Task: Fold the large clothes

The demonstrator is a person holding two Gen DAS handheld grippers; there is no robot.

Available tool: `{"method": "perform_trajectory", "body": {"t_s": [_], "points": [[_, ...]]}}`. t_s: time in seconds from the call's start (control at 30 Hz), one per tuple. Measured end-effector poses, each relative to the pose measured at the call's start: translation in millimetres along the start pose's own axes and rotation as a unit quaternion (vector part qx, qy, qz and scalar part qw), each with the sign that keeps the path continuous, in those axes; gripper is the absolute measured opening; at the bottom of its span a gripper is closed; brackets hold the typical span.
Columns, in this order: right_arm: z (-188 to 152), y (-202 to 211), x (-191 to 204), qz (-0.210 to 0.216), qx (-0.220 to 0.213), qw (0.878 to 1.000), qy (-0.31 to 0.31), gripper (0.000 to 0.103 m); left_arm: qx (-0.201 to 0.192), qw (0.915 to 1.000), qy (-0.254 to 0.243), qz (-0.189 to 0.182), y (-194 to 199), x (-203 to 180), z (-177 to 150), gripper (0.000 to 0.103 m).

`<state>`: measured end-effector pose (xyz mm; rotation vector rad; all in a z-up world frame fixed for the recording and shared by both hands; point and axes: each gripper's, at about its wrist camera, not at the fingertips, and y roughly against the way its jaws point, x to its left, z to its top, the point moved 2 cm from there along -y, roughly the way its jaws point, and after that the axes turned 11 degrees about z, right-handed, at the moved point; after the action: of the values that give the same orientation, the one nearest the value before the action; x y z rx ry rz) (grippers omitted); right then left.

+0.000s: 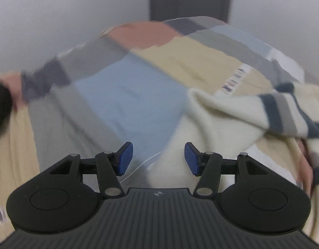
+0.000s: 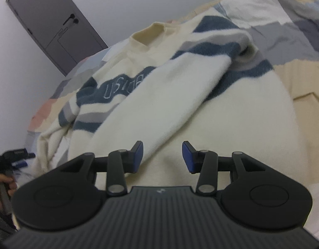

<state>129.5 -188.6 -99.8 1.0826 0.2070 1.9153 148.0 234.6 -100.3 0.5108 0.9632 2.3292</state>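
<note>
- The left tongs (image 1: 158,158) stood apart with nothing between their blue pads, over the bed's patchwork cover of blue, grey and beige blocks (image 1: 126,91).
- The cream fleece sweater with navy and grey stripes (image 2: 180,95) lay across the bed, one sleeve folded over its chest.
- The right tongs (image 2: 162,157) gaped empty, just above its hem.

Patchwork bedspread (image 2: 288,41) in blue, grey, beige and pink blocks, grey door (image 2: 53,20) with black handle (image 2: 69,19), pale wall (image 2: 122,2)
</note>
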Motion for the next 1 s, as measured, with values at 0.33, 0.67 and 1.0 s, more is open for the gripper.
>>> {"method": "perform_trajectory", "body": {"t_s": [0.33, 0.67, 1.0], "points": [[1.3, -14.4, -4.3, 0.016, 0.019, 0.999, -0.024, 0.045, 0.056, 0.9878, 0.102, -0.103, -7.9, -2.4, -19.3, 0.019], [10.6, -1.8, -12.9, -0.011, -0.014, 1.000, -0.017, 0.045, -0.138, 0.9853, -0.038, -0.094, 103.3, -54.0, 21.9, 0.015], [19.5, 25.3, -22.6, -0.041, -0.068, 0.997, -0.012, 0.045, -0.265, 0.8658, -0.307, -0.293, 257.5, -181.3, -56.8, 0.014]]}}
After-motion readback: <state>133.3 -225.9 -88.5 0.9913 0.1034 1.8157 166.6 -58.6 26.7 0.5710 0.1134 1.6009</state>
